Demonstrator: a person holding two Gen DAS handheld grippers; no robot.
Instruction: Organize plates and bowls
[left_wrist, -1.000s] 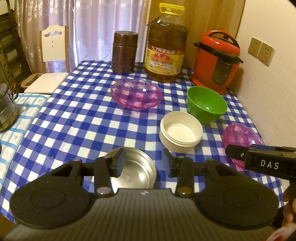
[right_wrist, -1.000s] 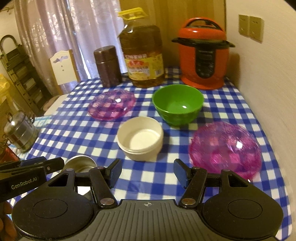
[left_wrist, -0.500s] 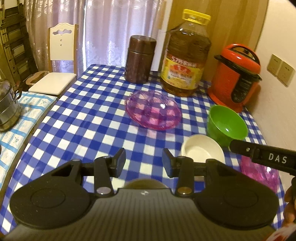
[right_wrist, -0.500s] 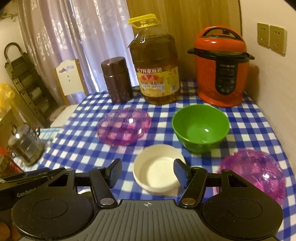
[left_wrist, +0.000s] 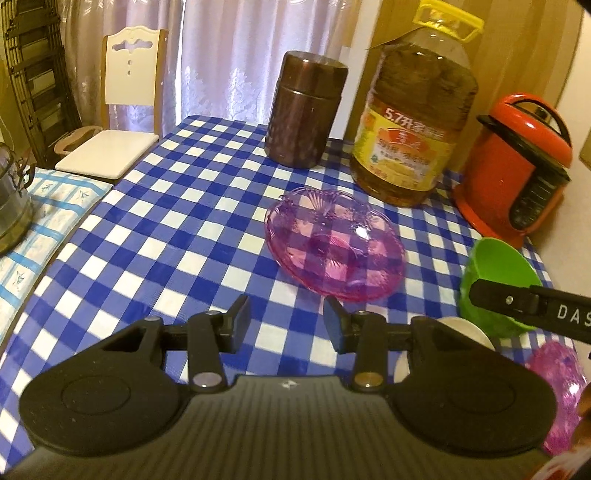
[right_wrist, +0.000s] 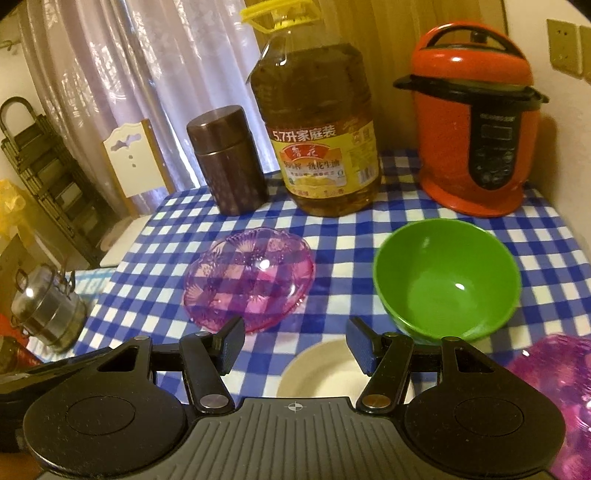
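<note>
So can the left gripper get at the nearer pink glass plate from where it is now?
Probably yes. The left gripper is open and empty, and the pink glass plate lies just ahead and slightly right of its fingertips, with only bare tablecloth between.

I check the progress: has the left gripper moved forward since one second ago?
Yes. The left gripper moved forward toward the oil bottle; the steel bowl left view.

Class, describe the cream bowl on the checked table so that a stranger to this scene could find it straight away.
Start at the tall cooking oil bottle at the back of the blue-and-white checked table. Come forward past the green bowl; the cream bowl sits nearer, partly behind the right gripper. It is the only opaque pale one; the pink glass dishes are see-through.
</note>
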